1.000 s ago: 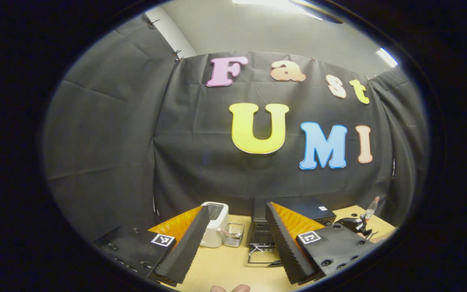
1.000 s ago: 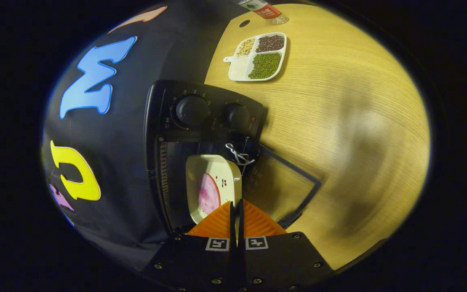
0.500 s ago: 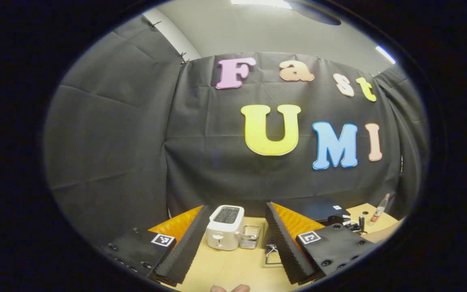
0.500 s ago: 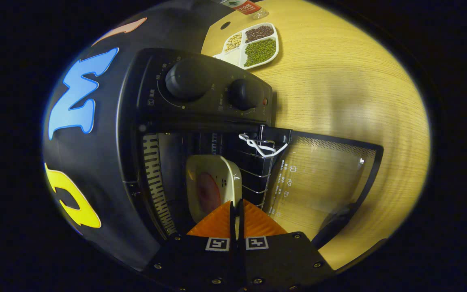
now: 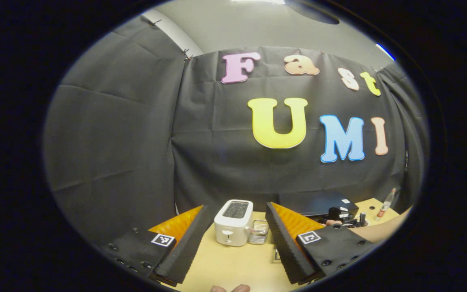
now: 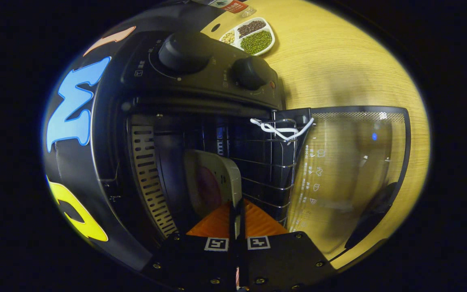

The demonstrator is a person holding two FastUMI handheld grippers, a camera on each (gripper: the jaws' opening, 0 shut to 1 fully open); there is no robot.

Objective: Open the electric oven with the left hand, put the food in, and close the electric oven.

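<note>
The black electric oven (image 6: pixel 201 73) stands with its glass door (image 6: pixel 351 162) swung fully down onto the table. My right gripper (image 6: pixel 236 202) is shut on the rim of a cream plate (image 6: pixel 213 174) carrying a pink piece of food (image 6: pixel 206 188). The plate is inside the oven's mouth, beside the wire rack (image 6: pixel 266 162). My left gripper (image 5: pixel 236 207) hangs open and holds nothing, well back from the oven (image 5: pixel 318 202), which shows behind its right finger. A forearm (image 5: pixel 383 230) reaches toward the oven there.
A white toaster (image 5: pixel 233 223) and a small wire basket (image 5: pixel 258 236) stand at the back of the wooden table (image 5: pixel 233 263). A divided dish of beans (image 6: pixel 251 36) and a bottle (image 5: pixel 385 198) sit beyond the oven. A white tie (image 6: pixel 280 129) hangs on the rack's corner.
My right gripper has carried the plate forward, from in front of the oven into its cavity. The left gripper view has swung left, so the toaster now sits between its fingers.
</note>
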